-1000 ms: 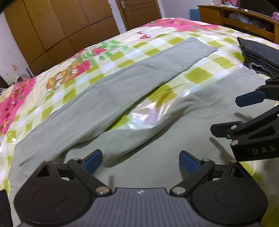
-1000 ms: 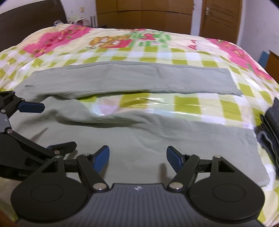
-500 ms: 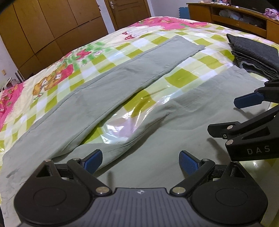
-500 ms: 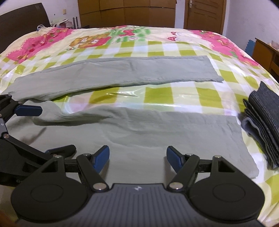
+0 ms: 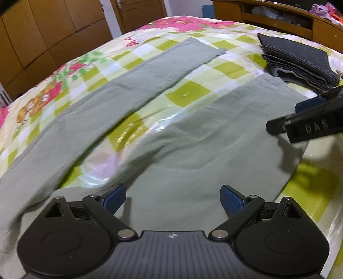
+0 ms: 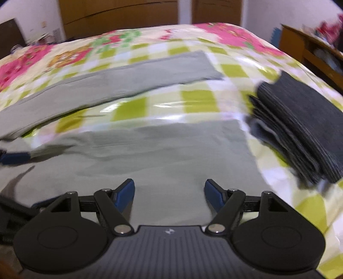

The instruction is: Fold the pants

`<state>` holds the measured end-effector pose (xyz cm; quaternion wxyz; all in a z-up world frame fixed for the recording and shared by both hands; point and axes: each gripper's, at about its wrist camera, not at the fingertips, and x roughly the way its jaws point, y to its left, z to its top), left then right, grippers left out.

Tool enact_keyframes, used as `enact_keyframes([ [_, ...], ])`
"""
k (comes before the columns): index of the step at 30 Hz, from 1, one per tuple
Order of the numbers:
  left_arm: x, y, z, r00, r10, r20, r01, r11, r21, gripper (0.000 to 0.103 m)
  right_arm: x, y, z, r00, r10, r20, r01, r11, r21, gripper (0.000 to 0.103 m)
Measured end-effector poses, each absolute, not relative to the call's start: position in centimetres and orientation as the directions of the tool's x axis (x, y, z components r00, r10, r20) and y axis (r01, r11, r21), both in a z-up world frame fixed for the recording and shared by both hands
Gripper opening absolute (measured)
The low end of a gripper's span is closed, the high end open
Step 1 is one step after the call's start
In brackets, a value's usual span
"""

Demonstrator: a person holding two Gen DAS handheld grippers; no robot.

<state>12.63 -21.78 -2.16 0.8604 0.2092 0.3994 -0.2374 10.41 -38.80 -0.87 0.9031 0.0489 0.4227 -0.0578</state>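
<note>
**Both grippers hovering open over the near leg**

I am holding my left gripper [image 5: 172, 198] over the near leg of the pants [image 5: 193, 150], with grey-green cloth lying directly under and ahead of its tips. Its blue pads [image 5: 232, 200] are standing wide apart and gripping nothing; whether they are grazing the cloth I cannot tell. My right gripper [image 6: 169, 196] is sitting beside it over the same leg, nearer the cuff end, its jaws likewise spread wide and empty. In the left view the right gripper is reaching in from the right edge above the cloth; in the right view one blue pad of the left gripper is showing at the left edge.

The pants are lying flat on the bedspread [image 5: 188, 94], its legs spreading apart in a V: the near leg is running under both tools, the far leg [image 6: 120, 81] is stretching out beyond a strip of shiny green-checked cover. Past the near leg's cuff, just beside it, a stack [image 6: 300, 128] of folded dark cloth is resting on the bed. Farther off, wooden wardrobes [image 5: 53, 32] and a wooden shelf [image 5: 278, 19] are lining the room. The right view is blurring.
</note>
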Motion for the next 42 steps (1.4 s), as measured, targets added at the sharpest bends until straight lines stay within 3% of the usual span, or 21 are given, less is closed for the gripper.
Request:
enact_keyframes([
  [11,11.8,-23.5,-1.6,0.548,-0.276,-0.789,0.595,0.792,0.137,0.103,11.0,-43.3,-1.7,0.579,-0.235,-0.781,0.275,0.958,-0.084,0.069],
  [22,11.4,-18.8,0.0,0.602,-0.242,-0.761,0.525,0.838,0.148,0.103,10.3,-40.8,1.0,0.611,-0.275,-0.743,0.251,0.957,-0.147,0.070],
  [42,12.7,-3.7,0.1,0.662,-0.063,-0.746,0.279,0.945,0.168,0.103,14.3,-21.3,3.6,0.693,0.019,-0.721,-0.210,0.961,-0.177,0.071],
])
